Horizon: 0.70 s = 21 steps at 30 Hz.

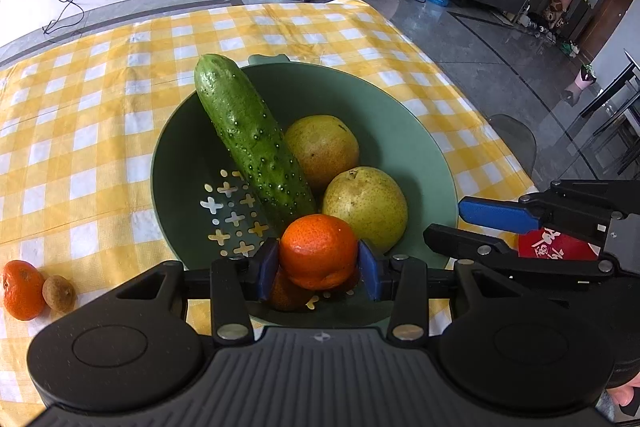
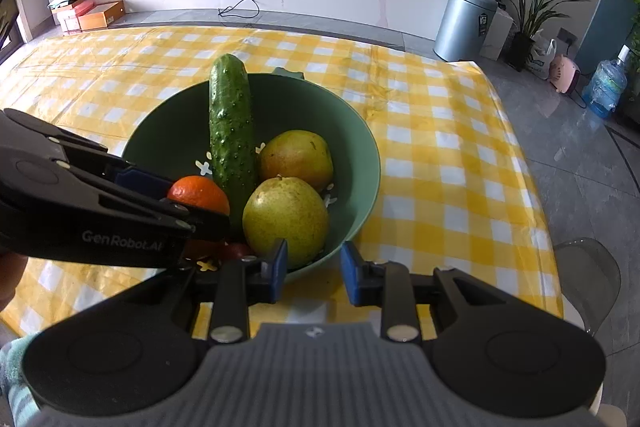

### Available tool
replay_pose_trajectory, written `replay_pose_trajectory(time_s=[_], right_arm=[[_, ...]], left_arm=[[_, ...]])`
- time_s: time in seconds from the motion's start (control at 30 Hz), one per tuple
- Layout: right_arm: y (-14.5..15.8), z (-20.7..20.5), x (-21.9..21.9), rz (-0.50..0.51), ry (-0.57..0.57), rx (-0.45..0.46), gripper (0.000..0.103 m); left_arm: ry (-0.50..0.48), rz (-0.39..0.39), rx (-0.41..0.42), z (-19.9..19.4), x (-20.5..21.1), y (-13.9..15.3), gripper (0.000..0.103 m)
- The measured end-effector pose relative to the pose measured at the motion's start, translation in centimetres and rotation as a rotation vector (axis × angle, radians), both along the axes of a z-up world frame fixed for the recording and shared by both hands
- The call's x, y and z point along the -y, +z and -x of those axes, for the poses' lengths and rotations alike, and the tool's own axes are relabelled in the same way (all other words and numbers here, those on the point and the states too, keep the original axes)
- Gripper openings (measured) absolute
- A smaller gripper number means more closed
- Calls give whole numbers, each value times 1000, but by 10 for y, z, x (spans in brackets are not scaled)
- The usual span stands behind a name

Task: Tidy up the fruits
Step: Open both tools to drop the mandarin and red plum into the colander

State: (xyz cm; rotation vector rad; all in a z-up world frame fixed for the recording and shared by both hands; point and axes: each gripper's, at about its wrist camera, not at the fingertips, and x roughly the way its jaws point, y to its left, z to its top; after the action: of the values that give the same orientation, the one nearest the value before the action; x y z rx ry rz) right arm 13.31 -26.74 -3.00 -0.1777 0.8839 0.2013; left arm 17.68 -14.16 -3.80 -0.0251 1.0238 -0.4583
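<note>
A green colander bowl (image 1: 440, 155) (image 2: 372, 163) holds a cucumber (image 1: 252, 135) (image 2: 232, 131) and two yellow-green pears (image 1: 366, 207) (image 2: 286, 219). My left gripper (image 1: 319, 263) (image 2: 200, 205) is shut on an orange tangerine (image 1: 318, 243) (image 2: 198, 193), low over the bowl's near side. Something orange lies under it, mostly hidden. My right gripper (image 2: 314, 263) (image 1: 444, 219) has narrow jaws that straddle the bowl's near rim, one pad inside and one outside. A loose tangerine (image 1: 22, 289) and a small brown fruit (image 1: 59, 291) lie on the cloth, left of the bowl.
The table wears a yellow-and-white checked cloth (image 1: 100, 107) (image 2: 460, 167). A red round thing with white characters (image 1: 556, 247) sits behind the right gripper. The table's right edge drops to a grey floor, with a clear chair (image 2: 588, 267) beside it.
</note>
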Motion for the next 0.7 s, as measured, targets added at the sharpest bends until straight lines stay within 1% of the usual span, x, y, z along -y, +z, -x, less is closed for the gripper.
replay_pose_trajectory(time_s=[0.23,0.37,0.47,0.7], right_arm=[[0,0,1,2,-1,4,23],[1,1,0,8,4,8,22],[1,2,0,8,3,8,22],[2,2,0,8,3,8,22]], left_arm=[[3,4,-9,1,-3,3,49],[-1,36,19,6,-8,12,55],[4,45,43,9,-12,20,56],[64,69,68,10,-29,31,56]])
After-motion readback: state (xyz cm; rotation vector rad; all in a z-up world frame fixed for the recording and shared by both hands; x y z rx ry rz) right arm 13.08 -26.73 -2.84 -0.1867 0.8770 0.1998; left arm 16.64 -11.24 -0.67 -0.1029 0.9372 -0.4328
